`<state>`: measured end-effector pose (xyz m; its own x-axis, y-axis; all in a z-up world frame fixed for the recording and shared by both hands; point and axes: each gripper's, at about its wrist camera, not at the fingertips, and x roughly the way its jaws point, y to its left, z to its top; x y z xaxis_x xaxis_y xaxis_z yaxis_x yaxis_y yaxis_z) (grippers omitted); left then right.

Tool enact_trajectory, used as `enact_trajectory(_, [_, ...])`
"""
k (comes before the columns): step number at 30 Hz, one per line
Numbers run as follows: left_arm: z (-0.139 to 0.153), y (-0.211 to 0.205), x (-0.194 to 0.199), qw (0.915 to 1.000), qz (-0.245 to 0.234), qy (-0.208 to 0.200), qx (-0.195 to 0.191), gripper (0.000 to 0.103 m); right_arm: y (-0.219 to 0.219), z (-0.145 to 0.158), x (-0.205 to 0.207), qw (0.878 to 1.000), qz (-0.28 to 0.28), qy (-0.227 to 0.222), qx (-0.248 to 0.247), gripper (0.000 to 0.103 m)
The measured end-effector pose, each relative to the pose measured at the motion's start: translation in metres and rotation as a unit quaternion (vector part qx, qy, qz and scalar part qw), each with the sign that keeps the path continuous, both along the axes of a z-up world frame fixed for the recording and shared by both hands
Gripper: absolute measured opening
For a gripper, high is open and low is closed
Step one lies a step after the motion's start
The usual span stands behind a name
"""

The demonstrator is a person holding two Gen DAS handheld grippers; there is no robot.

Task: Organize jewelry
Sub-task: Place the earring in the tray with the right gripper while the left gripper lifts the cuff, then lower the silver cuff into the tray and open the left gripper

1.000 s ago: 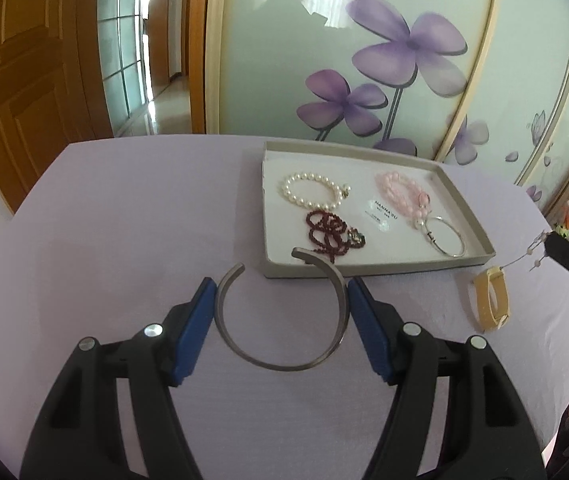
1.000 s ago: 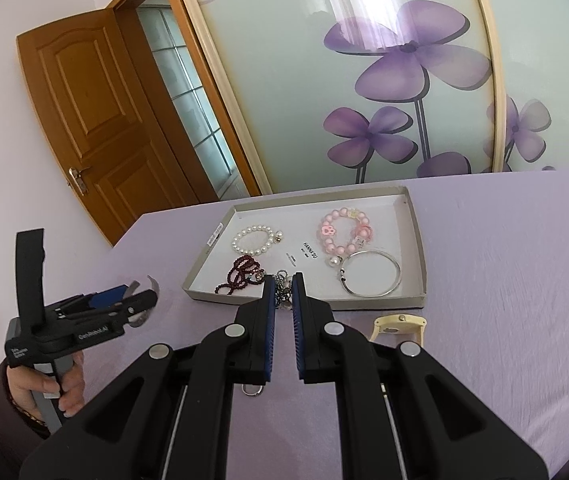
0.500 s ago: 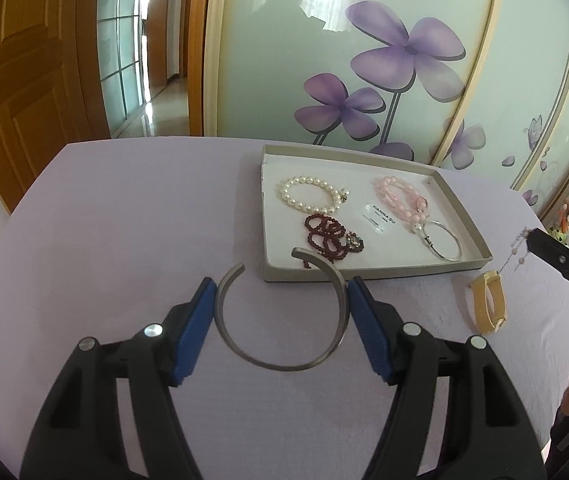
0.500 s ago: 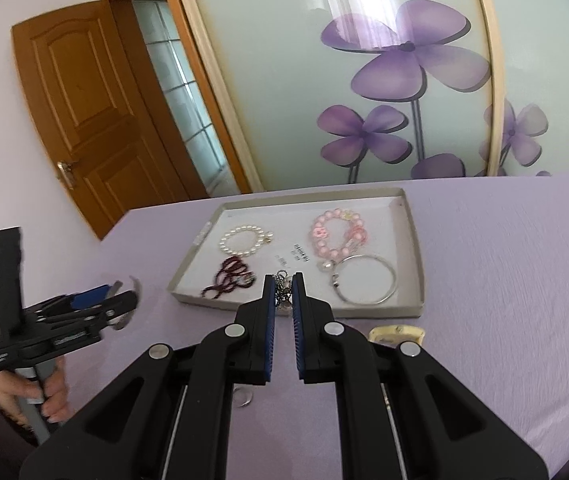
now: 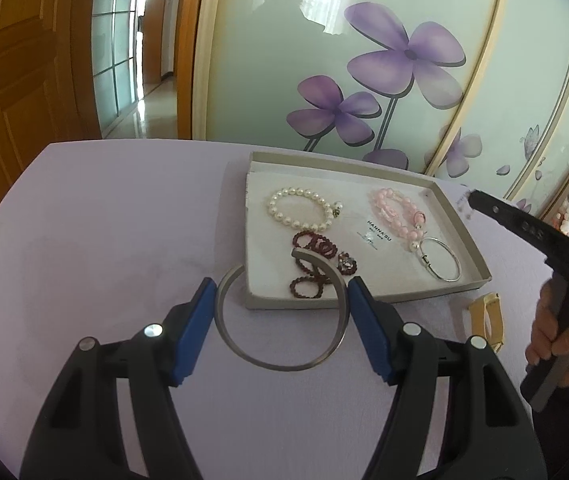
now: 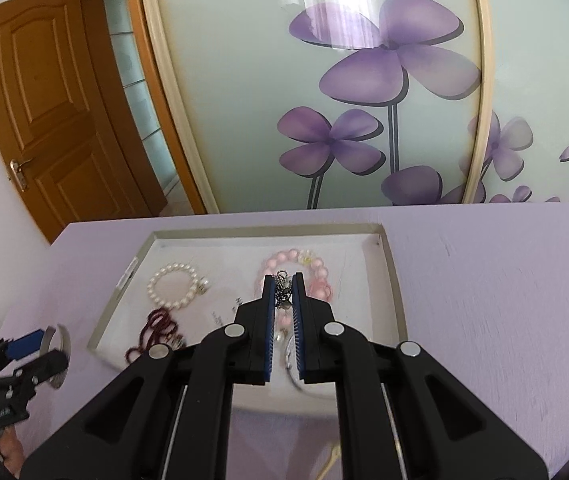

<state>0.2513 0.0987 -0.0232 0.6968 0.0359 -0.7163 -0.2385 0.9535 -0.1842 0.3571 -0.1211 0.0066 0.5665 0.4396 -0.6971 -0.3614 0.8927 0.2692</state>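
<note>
Lilac cloth, cardboard tray, open metal bangle

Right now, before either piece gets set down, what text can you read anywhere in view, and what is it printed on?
"HANNASU": printed on the white floor of the tray, between the pearl bracelet and the pink bead bracelet.
Smaller lines under that word: too small to read.
White lettering on the body of the left gripper, seen from the right wrist: blurred, unreadable.
Sticker on the tray's left wall: unreadable.

Left tool wide, right tool seemingly pinched.
</note>
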Motion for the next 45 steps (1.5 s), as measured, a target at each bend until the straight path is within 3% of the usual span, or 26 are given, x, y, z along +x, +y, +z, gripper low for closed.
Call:
enact_trajectory(8, [0.003,0.010,0.007,0.9991,0.009,-0.021,-0.037,0.067,-0.002,0.000,0.005,1.000,-0.021,-0.005,0.015,0.011])
enact_trajectory(12, [0.007,0.010,0.011,0.9992,0.009,-0.024,-0.031,0.067,-0.008,-0.001,0.003,0.999,-0.029,-0.006,0.016,0.043])
enact_trajectory(20, [0.005,-0.002,0.041,0.9977,0.009,-0.029,-0.060,0.067,-0.029,0.013,-0.010,0.996,-0.059,-0.060,0.032,0.049])
enact_trajectory(26, [0.006,-0.024,0.079,0.9980,0.004,-0.030,-0.056,0.067,-0.038,0.015,-0.015,0.990,-0.080,-0.117,0.000,0.056])
enact_trajectory(30, [0.000,-0.027,0.099,0.9974,0.009,-0.027,-0.067,0.067,-0.054,0.011,-0.005,0.991,-0.092,-0.092,0.034,0.059])
enact_trajectory(45, [-0.029,-0.028,0.116,0.9966,-0.030,-0.022,-0.074,0.067,-0.045,-0.006,-0.005,0.994,-0.087,-0.070,0.010,0.065])
